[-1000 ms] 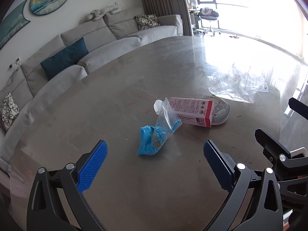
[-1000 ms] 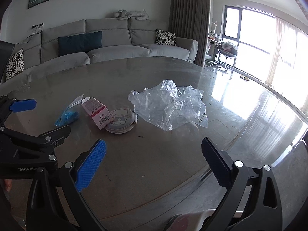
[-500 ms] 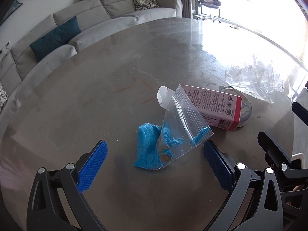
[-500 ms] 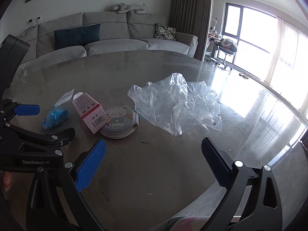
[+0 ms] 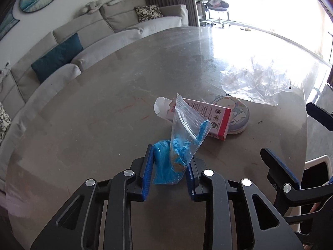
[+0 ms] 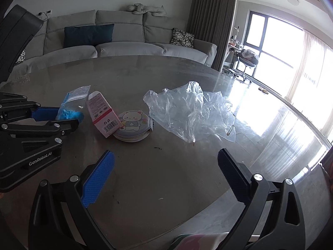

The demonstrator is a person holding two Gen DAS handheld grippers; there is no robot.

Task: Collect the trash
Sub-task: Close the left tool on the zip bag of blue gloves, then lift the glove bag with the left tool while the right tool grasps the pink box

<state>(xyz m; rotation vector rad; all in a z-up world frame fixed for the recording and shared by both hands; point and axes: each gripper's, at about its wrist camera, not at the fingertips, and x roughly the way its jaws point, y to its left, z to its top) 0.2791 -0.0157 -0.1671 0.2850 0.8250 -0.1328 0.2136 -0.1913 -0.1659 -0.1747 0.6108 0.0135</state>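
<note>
Grey table [image 5: 87, 125], trash scattered.
My left gripper [image 5: 169, 174], wide a second ago, is closing around the zip bag [image 5: 183, 143]; right gripper [image 6: 166, 177] is gaping empty.

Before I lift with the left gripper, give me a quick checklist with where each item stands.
1. Zip bag between the left gripper pads: ok.
2. Jaws done closing: not ok, closing now.
3. Pink carton outside the grip: ok.
4. Bag free of the carton: cannot tell, its top overlaps it in view.
5. Right gripper open, holding nothing: ok.
6. Clear plastic sheet collected: not ok, it lies on the table.
</note>
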